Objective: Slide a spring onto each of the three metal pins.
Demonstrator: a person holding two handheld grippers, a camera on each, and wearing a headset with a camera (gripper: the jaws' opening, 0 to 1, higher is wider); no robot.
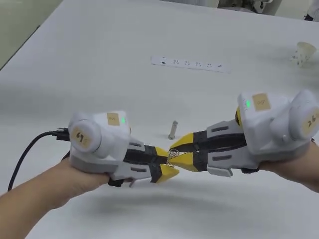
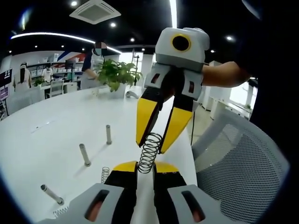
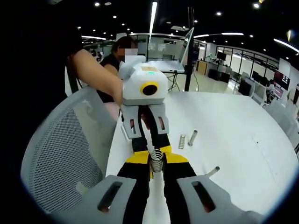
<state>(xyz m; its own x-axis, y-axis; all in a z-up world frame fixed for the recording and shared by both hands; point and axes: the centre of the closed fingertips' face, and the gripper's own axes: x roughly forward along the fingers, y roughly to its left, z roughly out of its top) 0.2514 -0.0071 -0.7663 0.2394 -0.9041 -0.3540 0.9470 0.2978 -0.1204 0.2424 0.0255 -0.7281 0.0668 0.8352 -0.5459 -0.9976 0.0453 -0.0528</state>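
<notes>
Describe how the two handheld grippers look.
Both the left gripper and right gripper have rounded white housings, grey frames and black fingers with yellow tips. Each carries tan stickers with handwritten numbers and a green light. A black cable runs from the left one. Forearms are bare.

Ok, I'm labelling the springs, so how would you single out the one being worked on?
Over the white table, find the left gripper and right gripper meeting tip to tip. The spring is pinched between them, off the surface; the other springs rest on the table beside the pins.
</notes>
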